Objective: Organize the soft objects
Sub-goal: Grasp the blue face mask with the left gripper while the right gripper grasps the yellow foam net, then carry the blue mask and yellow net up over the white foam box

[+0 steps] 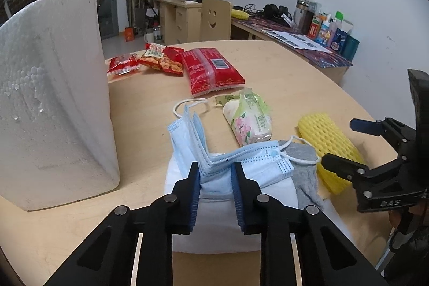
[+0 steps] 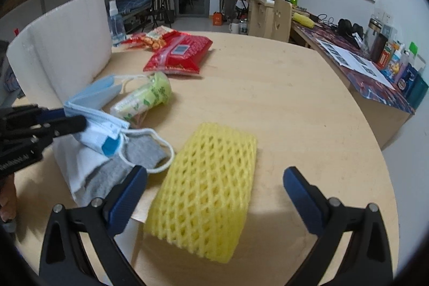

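Left wrist view: our left gripper (image 1: 216, 176) pinches the blue mask (image 1: 214, 165), lower centre. Our right gripper (image 2: 214, 195) gapes over the yellow foam net (image 2: 203, 192); we judge sorting barely begun.

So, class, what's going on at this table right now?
A person holds a claw in each hand, sorting soft things on a round table. The left claw is shut on a blue mask lying on a white cloth and grey sock. The right claw is open, straddling a yellow foam net.
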`<state>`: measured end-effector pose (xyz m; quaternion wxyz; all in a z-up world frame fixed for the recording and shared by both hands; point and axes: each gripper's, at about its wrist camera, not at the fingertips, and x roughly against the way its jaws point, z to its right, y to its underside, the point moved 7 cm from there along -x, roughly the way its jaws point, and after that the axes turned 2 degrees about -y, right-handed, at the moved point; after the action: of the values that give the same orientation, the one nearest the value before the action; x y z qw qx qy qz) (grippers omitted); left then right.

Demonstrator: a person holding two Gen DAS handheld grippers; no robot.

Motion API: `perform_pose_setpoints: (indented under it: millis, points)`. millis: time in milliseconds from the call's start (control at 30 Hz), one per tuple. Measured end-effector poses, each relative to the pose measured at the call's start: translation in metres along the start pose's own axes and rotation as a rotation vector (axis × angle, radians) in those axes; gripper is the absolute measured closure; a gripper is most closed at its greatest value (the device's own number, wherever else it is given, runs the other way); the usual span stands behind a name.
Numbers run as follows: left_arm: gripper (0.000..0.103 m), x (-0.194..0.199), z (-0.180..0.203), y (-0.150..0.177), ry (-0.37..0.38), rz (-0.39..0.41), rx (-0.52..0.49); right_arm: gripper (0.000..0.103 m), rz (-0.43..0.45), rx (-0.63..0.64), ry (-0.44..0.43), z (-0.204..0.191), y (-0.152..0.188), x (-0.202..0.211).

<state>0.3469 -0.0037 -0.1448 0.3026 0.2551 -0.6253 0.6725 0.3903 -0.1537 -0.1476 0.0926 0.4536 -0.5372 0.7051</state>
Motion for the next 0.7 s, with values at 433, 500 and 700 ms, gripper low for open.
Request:
perform_pose_setpoints:
  millis: [433, 500, 700]
  points:
    - [0.092, 0.018, 0.007, -0.004, 0.046, 0.074, -0.013, 0.085, -0.036, -0.092, -0.048, 0.012, 0.014, 0.001]
    - [0.092, 0.023, 0.009, -0.006, 0.048, 0.094, -0.017, 0.087, -0.028, -0.092, -0.057, 0.011, 0.015, 0.004]
    - [0.092, 0.041, 0.011, -0.013, 0.04, 0.151, -0.017, 0.088, 0.04, -0.112, -0.052, 0.013, 0.008, 0.025]
